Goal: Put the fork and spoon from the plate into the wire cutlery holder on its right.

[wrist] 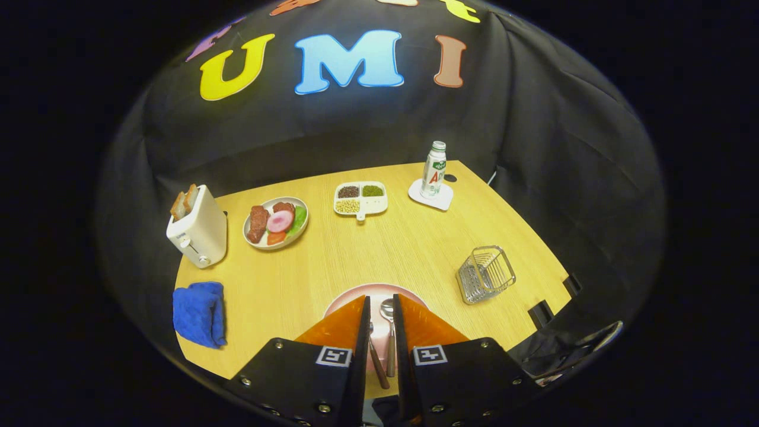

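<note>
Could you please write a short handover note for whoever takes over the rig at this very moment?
Hand-held gripper: hanging over the pink plate, fingers a narrow gap apart, gripping nothing as far as I can tell.
Spoon lies on the plate, seen in the gap between the fingers; a second handle, likely the fork, lies beside it.
Wire cutlery holder stands to the plate's right, apparently empty.
Done: nothing placed yet.
Left: grasp each utensil and drop it into the holder.
</note>
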The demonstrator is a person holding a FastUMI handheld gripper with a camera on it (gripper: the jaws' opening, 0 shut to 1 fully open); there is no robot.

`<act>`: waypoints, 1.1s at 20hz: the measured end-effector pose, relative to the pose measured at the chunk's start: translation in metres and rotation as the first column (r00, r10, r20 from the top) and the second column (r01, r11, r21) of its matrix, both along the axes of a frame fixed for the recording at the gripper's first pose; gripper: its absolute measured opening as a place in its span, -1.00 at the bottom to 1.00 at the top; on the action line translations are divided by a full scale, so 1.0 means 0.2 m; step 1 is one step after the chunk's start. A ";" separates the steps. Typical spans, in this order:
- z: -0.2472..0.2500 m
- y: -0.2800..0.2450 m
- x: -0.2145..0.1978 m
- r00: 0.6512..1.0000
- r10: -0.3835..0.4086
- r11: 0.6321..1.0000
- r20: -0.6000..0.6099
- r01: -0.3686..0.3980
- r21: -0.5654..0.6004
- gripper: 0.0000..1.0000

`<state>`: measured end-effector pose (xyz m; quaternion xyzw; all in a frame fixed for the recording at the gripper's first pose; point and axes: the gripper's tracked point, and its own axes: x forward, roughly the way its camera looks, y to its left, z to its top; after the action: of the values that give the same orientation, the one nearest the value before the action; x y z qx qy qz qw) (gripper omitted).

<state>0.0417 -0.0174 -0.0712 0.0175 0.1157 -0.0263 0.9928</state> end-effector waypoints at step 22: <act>-0.79 -0.05 0.32 0.929 -0.035 0.998 -0.368 0.049 0.029 -0.40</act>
<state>0.1063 -0.0279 -0.2290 0.0334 0.2996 -0.0481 0.9523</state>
